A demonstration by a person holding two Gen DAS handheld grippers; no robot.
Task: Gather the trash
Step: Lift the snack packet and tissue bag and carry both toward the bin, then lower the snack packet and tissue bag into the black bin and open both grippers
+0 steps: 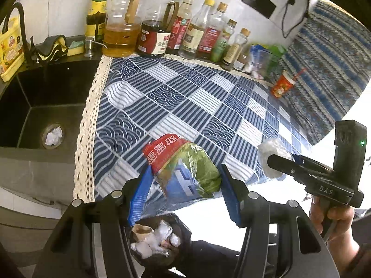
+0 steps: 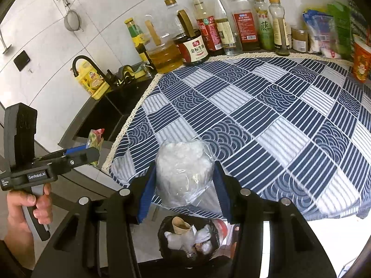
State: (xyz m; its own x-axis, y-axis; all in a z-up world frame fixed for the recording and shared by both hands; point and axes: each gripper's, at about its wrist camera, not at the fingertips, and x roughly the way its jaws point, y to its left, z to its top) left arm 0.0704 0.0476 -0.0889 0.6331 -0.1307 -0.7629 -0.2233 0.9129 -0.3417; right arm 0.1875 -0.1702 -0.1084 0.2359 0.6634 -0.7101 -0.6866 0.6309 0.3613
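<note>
Two pieces in hand. Our left gripper (image 1: pixel 185 192) is clenched on a crumpled snack wrapper (image 1: pixel 183 169); our right gripper (image 2: pixel 183 190) is clenched on a clear plastic bag (image 2: pixel 184 173). Both hang at the bench (image 2: pixel 266 120) edge, above the black-lined bin (image 2: pixel 190 241), which already holds paper scraps. We judge neither dropped yet. Left: tissue wad (image 1: pixel 54 135) in the sink (image 1: pixel 34 97) drain, red cup (image 1: pixel 283 84) at the back.
</note>
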